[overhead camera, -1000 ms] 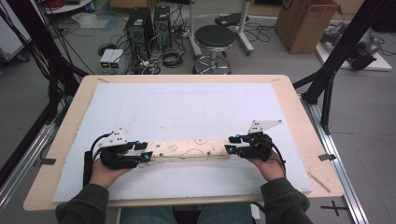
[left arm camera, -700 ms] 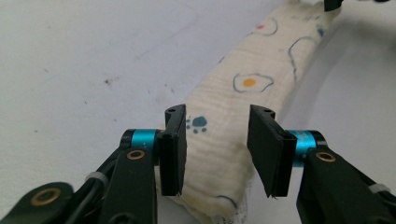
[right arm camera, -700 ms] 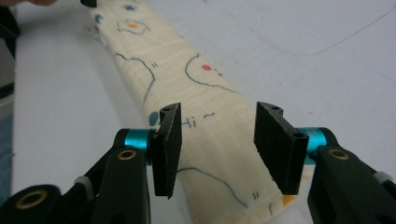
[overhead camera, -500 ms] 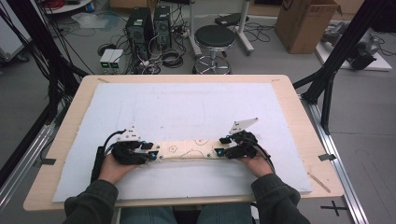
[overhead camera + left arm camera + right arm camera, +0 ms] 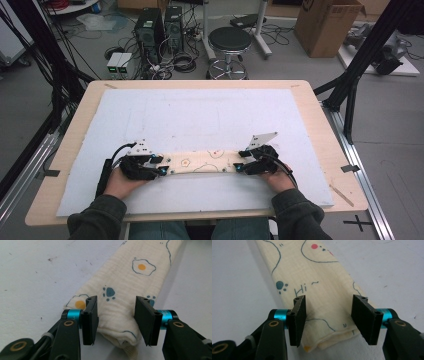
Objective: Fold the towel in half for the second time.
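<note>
White foam matting [image 5: 210, 115] covers the table, and a folded, cartoon-print cloth [image 5: 202, 162] lies along its near edge. Left gripper [image 5: 116, 316] straddles one end loosely; right gripper [image 5: 331, 315], jaws just widened, straddles the other, pads clear. Closing unevenly could pinch one layer and let the fold slip open

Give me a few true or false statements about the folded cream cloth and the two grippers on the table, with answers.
1. The folded cream cloth with fried-egg prints lies as a long strip between both grippers. True.
2. The left gripper is clamped shut on the cloth. False: its jaws stand open, astride the cloth's end.
3. The right gripper has open jaws. True.
4. The cloth rests on bare wood. False: it lies on a white foam sheet.
</note>
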Motion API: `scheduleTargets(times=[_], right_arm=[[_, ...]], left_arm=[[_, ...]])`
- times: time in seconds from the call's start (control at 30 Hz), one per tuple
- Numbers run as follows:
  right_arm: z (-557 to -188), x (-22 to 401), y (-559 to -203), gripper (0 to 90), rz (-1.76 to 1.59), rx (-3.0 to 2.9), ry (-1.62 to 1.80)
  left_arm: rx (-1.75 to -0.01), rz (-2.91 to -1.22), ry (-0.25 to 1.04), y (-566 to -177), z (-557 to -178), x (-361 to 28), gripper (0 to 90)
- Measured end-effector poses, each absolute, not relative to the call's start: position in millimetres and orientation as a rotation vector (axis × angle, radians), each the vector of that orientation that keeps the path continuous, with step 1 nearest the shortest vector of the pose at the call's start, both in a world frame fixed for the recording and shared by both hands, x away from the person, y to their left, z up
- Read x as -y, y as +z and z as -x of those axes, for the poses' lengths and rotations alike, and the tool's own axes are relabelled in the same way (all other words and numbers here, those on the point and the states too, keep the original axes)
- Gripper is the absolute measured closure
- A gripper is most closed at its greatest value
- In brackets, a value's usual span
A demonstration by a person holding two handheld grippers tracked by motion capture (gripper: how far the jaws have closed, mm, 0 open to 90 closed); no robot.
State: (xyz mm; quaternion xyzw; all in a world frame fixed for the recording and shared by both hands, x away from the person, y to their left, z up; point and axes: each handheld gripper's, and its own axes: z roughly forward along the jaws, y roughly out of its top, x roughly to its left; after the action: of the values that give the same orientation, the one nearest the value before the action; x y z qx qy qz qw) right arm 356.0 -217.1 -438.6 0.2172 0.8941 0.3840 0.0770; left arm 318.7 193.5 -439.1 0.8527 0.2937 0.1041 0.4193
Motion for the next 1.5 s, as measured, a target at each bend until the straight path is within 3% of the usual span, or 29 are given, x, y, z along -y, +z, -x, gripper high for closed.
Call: scheduleTargets(times=[0.47, 0.63, 0.93, 1.27, 1.5], right_arm=[[-354.3, 219.8, -442.8, 45.0, -0.637, -2.647, 1.197], [-352.3, 218.7, -441.6, 41.4, -0.645, -2.644, 1.211], [-353.5, 234.6, -429.6, 43.4, -0.718, -2.553, 1.358], [-375.5, 242.9, -428.1, 49.5, -0.843, -2.551, 1.331], [-390.9, 241.1, -432.9, 52.0, -0.899, -2.644, 1.380]], left_arm=[[-0.735, -2.134, 0.270, -440.3, -318.0, -193.7, 53.8], [-0.732, -2.131, 0.269, -438.7, -316.2, -192.3, 49.3], [-0.753, -2.049, 0.289, -429.1, -314.3, -199.7, 44.1], [-0.781, -1.995, 0.323, -423.4, -319.7, -203.4, 44.8], [-0.912, -1.951, 0.293, -426.4, -338.3, -214.9, 50.6]])
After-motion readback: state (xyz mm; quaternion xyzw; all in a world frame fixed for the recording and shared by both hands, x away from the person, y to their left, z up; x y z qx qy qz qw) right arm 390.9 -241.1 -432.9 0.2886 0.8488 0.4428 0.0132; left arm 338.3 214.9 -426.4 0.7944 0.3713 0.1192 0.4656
